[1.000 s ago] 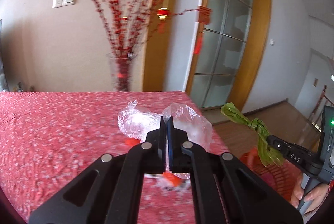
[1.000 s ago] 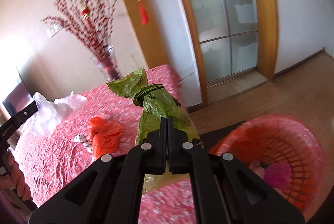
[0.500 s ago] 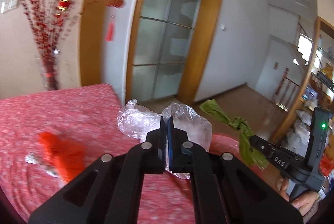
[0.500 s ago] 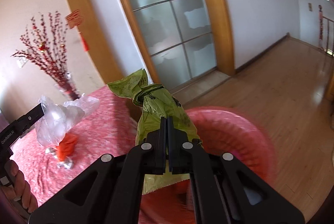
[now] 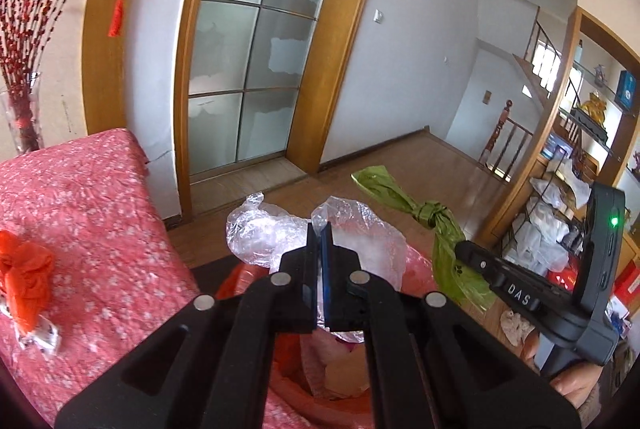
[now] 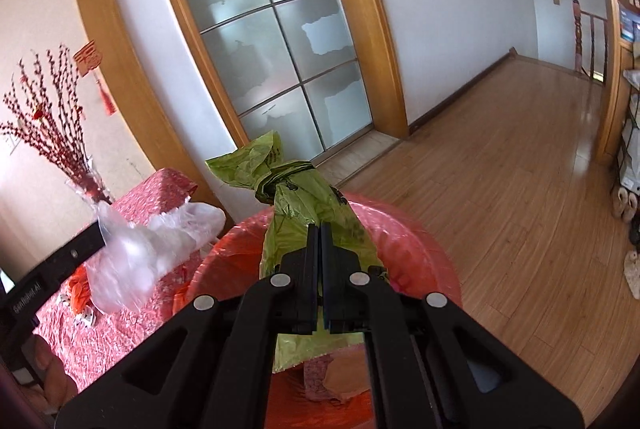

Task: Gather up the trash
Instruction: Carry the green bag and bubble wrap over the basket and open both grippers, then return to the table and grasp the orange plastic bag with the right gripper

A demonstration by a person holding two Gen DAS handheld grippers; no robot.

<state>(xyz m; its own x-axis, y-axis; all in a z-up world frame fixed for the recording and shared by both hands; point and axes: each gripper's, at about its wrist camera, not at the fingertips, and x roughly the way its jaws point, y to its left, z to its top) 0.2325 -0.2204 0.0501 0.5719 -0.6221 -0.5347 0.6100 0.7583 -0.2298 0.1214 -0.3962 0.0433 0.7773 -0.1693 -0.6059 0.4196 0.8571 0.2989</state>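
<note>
The room has a light wooden floor (image 6: 500, 165), white walls and a frosted glass sliding door (image 5: 248, 41) in a wide wooden frame. At the left stands a tabletop (image 5: 80, 213) under a pink cloth with small white flowers, and on it lie a crumpled orange plastic bag (image 5: 24, 277) and a small silver wrapper (image 5: 38, 335) just beside it. A glass vase with red berry branches (image 6: 56, 137) stands at the far end of the tabletop. Next to the tabletop is a round pink plastic basket (image 6: 416, 241) lined with a red bag, and some paper scraps lie in its bottom. The left hand-held gripper (image 5: 319, 233) is clamped on a crumpled clear plastic bag (image 5: 360, 233) and holds it over the near edge of the basket. The right hand-held gripper (image 6: 320, 233) is clamped on a green plastic bag tied in a knot (image 6: 304, 205), which hangs over the open basket, with the knotted end pointing up and away. In the left wrist view the green bag (image 5: 436, 225) shows to the right of the clear one, and the two do not touch. A part of a person's hand (image 5: 576, 385) shows under the right device.
</note>
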